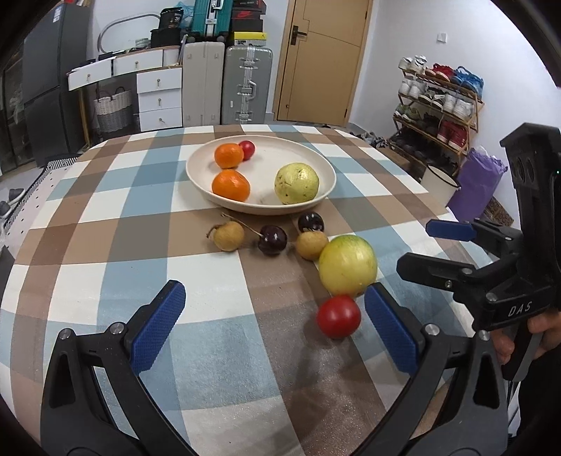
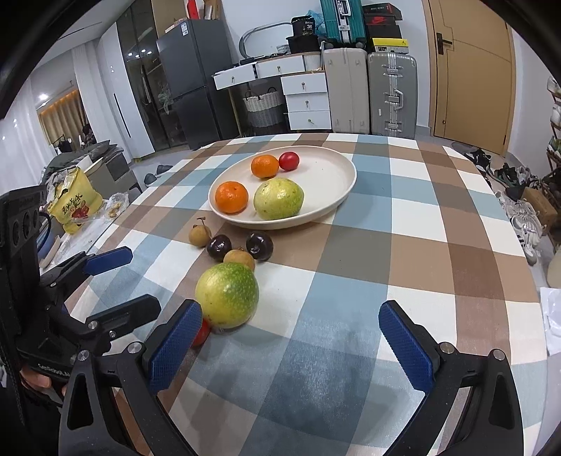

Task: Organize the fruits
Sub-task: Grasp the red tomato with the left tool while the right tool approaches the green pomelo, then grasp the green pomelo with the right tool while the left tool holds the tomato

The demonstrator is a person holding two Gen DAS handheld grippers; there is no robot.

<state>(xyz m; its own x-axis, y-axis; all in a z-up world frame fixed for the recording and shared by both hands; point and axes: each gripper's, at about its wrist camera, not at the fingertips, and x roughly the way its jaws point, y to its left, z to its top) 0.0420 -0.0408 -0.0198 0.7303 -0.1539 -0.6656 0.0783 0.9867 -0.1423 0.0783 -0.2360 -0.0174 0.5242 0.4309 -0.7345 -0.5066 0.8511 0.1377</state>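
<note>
Blue-padded, the left gripper (image 1: 273, 315) stands wide apart holding nothing, a red tomato (image 1: 338, 316) on the checked cloth (image 1: 105, 217) just inside its right finger. Behind sits a yellow-green guava (image 1: 347, 265), then longans and dark cherries (image 1: 272, 239). The cream plate (image 1: 326, 168) holds two oranges, a second guava and a tomato. The right gripper (image 2: 291, 336) also gapes empty.

"DAS" on the right gripper (image 1: 452, 249) — "36" on a black box (image 2: 304, 26).
</note>
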